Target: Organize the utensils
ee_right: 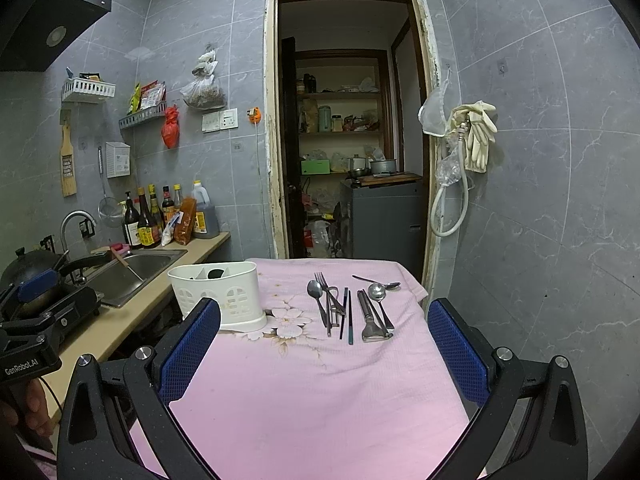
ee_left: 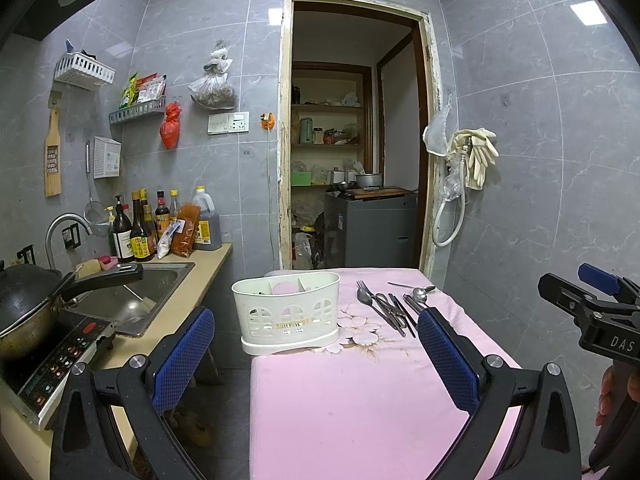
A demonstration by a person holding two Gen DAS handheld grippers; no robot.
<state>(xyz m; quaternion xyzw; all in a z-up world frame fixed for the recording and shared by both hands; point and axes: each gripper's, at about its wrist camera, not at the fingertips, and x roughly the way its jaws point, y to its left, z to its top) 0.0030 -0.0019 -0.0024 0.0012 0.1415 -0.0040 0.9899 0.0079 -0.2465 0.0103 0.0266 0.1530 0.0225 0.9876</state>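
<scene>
A white slotted utensil caddy (ee_left: 289,312) (ee_right: 222,292) stands at the far left of a table under a pink floral cloth (ee_left: 340,400) (ee_right: 300,392). To its right lie loose utensils: spoons (ee_right: 316,294), a fork (ee_right: 325,286), dark chopsticks (ee_right: 349,316), a peeler (ee_right: 370,320) and a small spoon (ee_right: 378,278). In the left wrist view they form one cluster (ee_left: 390,308). My left gripper (ee_left: 316,356) is open, well short of the caddy. My right gripper (ee_right: 324,348) is open too, short of the utensils. Neither holds anything.
A counter on the left carries a sink (ee_left: 132,296), a wok (ee_left: 24,308) on an induction hob, and sauce bottles (ee_left: 140,228). Behind the table is a doorway (ee_right: 344,120) to a pantry with shelves. Gloves and a hose (ee_right: 472,140) hang on the right wall.
</scene>
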